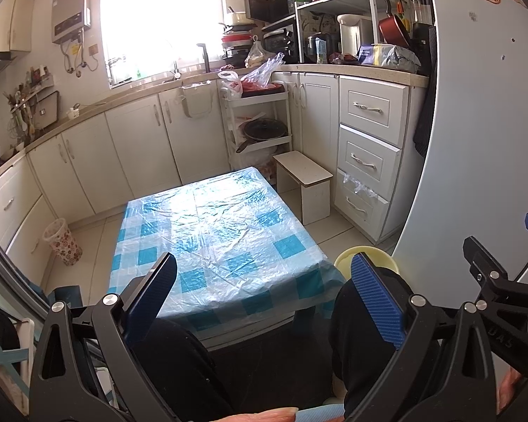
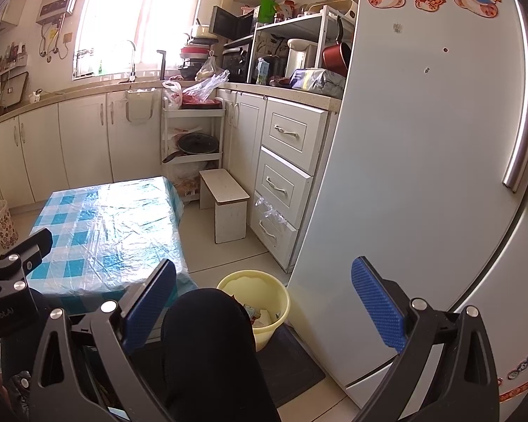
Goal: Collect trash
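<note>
A yellow bucket (image 2: 268,320) stands on the floor beside the fridge, with paper and wrappers (image 2: 260,316) inside it; in the left wrist view only the bucket's rim (image 1: 345,256) shows behind a knee. My left gripper (image 1: 264,281) is open over the near edge of the low table (image 1: 221,232), nothing between its blue pads. My right gripper (image 2: 264,293) is open too, held above the bucket and a dark-clothed knee (image 2: 207,334). I see no loose trash on the table's blue checked plastic cover.
A white fridge (image 2: 422,176) fills the right side. A small white stool (image 2: 225,204) and drawers (image 2: 285,176) stand behind the table. A patterned bin (image 1: 61,242) sits on the floor at left. A shelf cart (image 1: 260,123) holds pans and plastic bags.
</note>
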The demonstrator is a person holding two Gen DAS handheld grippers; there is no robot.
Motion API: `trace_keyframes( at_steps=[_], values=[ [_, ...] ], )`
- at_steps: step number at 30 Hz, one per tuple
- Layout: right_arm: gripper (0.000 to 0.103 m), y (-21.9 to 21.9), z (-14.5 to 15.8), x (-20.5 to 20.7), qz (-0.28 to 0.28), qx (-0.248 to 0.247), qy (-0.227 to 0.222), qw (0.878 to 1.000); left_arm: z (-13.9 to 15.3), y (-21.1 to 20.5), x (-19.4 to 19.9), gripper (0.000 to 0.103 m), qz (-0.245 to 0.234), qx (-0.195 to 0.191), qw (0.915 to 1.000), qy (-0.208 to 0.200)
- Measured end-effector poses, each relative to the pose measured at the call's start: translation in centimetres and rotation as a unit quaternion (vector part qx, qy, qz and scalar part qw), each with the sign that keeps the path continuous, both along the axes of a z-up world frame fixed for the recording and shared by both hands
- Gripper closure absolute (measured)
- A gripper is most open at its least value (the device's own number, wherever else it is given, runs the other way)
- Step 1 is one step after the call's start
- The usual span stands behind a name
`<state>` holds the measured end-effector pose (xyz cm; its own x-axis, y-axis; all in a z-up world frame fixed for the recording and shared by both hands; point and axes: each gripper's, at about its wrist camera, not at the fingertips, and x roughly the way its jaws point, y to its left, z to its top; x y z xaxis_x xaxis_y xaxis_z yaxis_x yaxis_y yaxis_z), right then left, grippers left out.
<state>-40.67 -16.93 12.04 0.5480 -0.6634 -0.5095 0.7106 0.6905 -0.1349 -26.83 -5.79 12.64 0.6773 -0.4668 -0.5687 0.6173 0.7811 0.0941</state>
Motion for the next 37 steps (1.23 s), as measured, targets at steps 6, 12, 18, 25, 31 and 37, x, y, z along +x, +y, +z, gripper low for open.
trace_keyframes(
  at_steps=[6,12,18,25,31,37],
  values=[
    [0.007,0.0,0.1,-0.1,0.001,0.000,-0.001,1.000,0.0,0.2,-0.1,0.008,0.004,-0.002,1.0000,-0.002],
    [0.007,0.4,0.0,0.2,0.004,-0.001,0.002,1.000,0.1,0.4,0.2,0.008,0.010,-0.005,0.9999,0.002],
    [0.007,0.4,-0.2,0.7,0.010,-0.001,0.007,1.000,-0.1,0.3,0.5,0.008,0.018,-0.005,0.9998,0.007],
    [0.007,0.4,-0.5,1.4,0.020,0.004,0.007,1.000,-0.4,1.0,1.5,0.008,0.044,-0.022,0.9988,0.008],
    [0.007,0.2,-0.7,3.6,0.040,0.011,0.005,0.999,-2.1,0.9,4.3,0.008,0.057,0.004,0.9976,0.040],
    [0.007,-0.2,-1.4,6.7,0.063,0.023,0.010,0.998,-3.6,1.3,7.6,0.008,0.083,0.012,0.9946,0.061]
  ],
)
